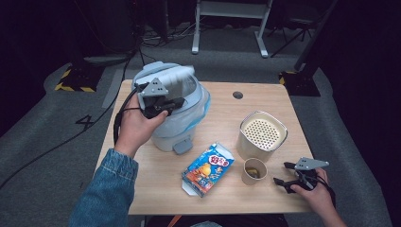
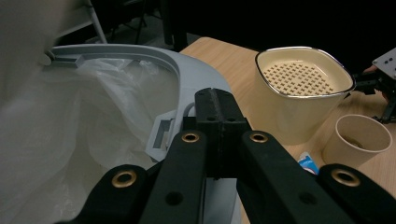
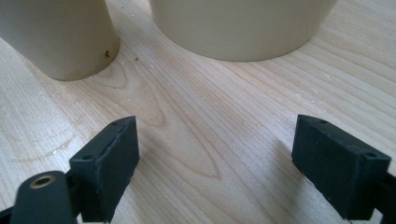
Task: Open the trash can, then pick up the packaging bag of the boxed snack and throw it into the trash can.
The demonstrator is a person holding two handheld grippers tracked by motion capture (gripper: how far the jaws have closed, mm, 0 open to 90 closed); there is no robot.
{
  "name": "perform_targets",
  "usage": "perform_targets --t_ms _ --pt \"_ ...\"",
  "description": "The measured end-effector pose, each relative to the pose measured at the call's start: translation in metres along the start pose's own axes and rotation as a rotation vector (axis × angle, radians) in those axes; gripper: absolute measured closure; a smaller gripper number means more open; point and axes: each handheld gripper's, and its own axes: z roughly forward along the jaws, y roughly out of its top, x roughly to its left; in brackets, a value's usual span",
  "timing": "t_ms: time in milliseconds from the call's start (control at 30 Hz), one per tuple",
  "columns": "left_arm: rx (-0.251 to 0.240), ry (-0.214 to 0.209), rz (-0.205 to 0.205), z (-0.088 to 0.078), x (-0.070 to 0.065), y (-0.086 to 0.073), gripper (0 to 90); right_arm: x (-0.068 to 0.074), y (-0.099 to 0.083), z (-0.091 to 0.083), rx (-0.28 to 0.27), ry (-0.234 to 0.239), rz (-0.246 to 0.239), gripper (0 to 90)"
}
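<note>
Left gripper (image 1: 177, 102) sits at the rim of the grey pedal bin (image 1: 172, 111) at the bench's (image 1: 222, 118) far left, jaws pressed together with nothing visibly between them in the left gripper view — probably steadying or about to work the rim, since the lid is up. The bin is lined with a clear plastic bag (image 2: 56, 126); nothing readable inside it.

Right gripper (image 1: 283, 174) rests low over the bench at the near right, jaws spread wide and empty — looks lined up toward the paper cup (image 1: 254, 171) just to its left. The cup holds something small and yellowish, can't tell what. Behind it, touching or nearly so, stands a cream container (image 1: 262, 136) with a perforated insert, otherwise empty. A colourful carton (image 1: 208, 169) lies flat mid-bench, end flap open, contents hidden.
</note>
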Motion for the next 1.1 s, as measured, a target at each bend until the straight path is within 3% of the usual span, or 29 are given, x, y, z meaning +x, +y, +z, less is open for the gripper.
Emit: perform_targets --t_ms 100,200,267,300,500,633,767,933,1100 --pt "0.006 -0.001 0.020 0.001 -0.002 0.000 90.0 0.000 0.000 0.000 0.000 0.000 0.000 14.9" --pt "-0.013 -0.020 0.010 0.002 -0.004 -0.001 87.9 0.000 0.000 0.000 0.000 0.000 0.000 14.9" --pt "-0.038 -0.024 0.005 0.001 -0.007 -0.003 71.8 0.000 0.000 0.000 0.001 0.000 0.000 14.9" --pt "-0.034 -0.022 0.018 -0.001 -0.009 -0.004 68.8 0.000 0.000 0.000 0.001 0.000 0.000 14.9" --pt "-0.061 -0.059 0.024 -0.013 -0.016 -0.011 56.0 0.000 0.000 0.000 0.000 -0.002 0.005 16.0" --pt "-0.082 -0.080 0.015 -0.030 -0.022 -0.022 47.6 0.000 0.000 -0.002 -0.015 0.009 0.031 24.4" --pt "-0.083 -0.078 0.032 -0.039 -0.026 -0.037 36.6 0.002 0.005 -0.005 -0.006 0.028 0.017 28.2" --pt "-0.042 -0.054 0.042 -0.049 -0.028 -0.057 35.8 0.004 0.018 -0.015 -0.037 0.063 0.007 33.3" --pt "-0.008 -0.024 0.008 -0.053 -0.029 -0.085 38.0 0.006 0.032 -0.029 -0.056 0.083 0.000 38.1"
